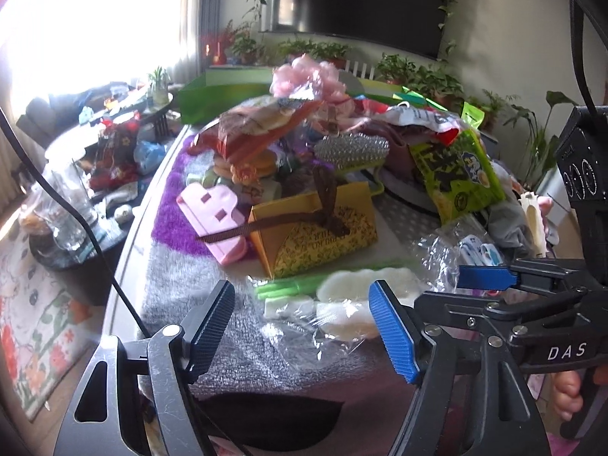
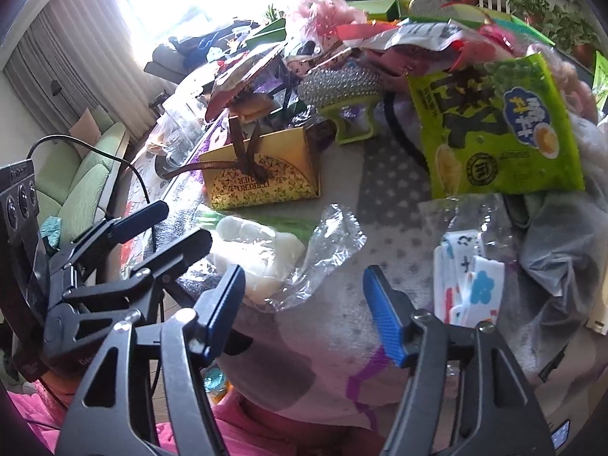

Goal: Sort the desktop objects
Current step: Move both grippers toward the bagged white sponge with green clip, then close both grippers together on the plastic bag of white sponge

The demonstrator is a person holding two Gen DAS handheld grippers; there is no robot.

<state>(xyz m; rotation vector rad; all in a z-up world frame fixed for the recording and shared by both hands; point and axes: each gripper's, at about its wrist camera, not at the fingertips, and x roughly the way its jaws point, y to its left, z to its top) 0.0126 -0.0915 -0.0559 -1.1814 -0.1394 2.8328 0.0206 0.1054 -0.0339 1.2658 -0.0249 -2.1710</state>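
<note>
A clear plastic bag of white cotton pads (image 1: 353, 296) (image 2: 258, 254) lies at the near edge of a cluttered table. My left gripper (image 1: 304, 326) stands open around the bag's near end, its pads not pressing it. My right gripper (image 2: 304, 315) (image 1: 456, 290) is open just right of it, over loose plastic film (image 2: 330, 250), with nothing gripped. The left gripper (image 2: 167, 233) shows beside it in the right wrist view. Behind the bag sits a gold gift box (image 1: 315, 228) (image 2: 262, 174) with a brown ribbon. A green snack bag (image 1: 456, 174) (image 2: 494, 133) lies further right.
A pink plastic piece (image 1: 212, 212), a silver beaded brush (image 1: 353, 150) (image 2: 342, 83), green sticks (image 1: 288, 287) and a bag of patterned items (image 2: 467, 277) crowd the fuzzy mat (image 1: 178, 288). The table's edge runs on the left; beyond it glassware (image 1: 68, 220) stands on a low table.
</note>
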